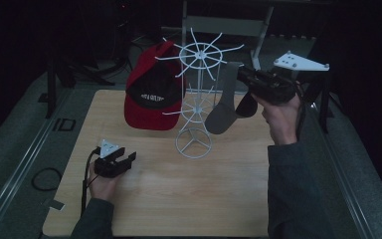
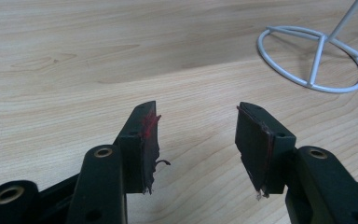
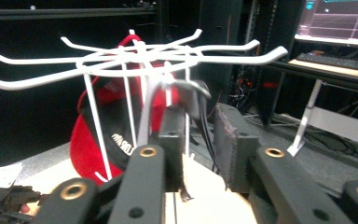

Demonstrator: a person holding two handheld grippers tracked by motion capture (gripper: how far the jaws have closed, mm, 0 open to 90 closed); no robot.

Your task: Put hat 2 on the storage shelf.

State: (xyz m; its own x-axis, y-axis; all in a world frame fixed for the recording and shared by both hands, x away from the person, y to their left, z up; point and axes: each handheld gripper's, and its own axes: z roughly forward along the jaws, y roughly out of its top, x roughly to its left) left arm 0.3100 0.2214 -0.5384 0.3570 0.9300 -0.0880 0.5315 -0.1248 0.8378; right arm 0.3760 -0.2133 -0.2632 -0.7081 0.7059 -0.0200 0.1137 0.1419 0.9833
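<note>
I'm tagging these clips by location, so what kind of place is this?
Probably a lab or recording workspace, not a shop: a wooden tabletop with a white wire display rack, dark equipment stands around it, and a lit computer monitor on a desk behind.

Red cap [image 1: 151, 92] on my rack carries white lettering across its black front panel, too small & blurry in high view to read. In my right gripper view the cap [image 3: 91, 135] shows a few white chars, cut off by the rack wire, not legible. Monitor [image 3: 340, 21] top right has text, unreadable too.
</note>
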